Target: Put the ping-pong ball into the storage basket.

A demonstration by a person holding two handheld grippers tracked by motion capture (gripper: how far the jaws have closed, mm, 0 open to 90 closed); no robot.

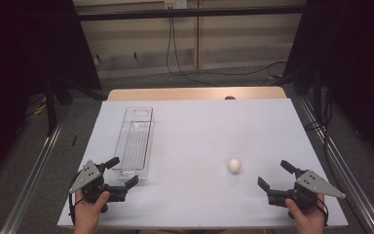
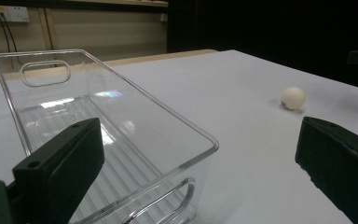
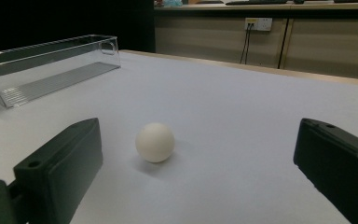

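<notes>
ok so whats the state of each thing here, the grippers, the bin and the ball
left gripper: open, empty, jaws by the near end of the bin, contact unclear
right gripper: open, empty, pointed at the ball, not touching it
clear plastic bin: upright, empty, lying lengthwise on the table
white ball: resting on the table, outside the bin, free of both grippers
table: covered by a white sheet
</notes>
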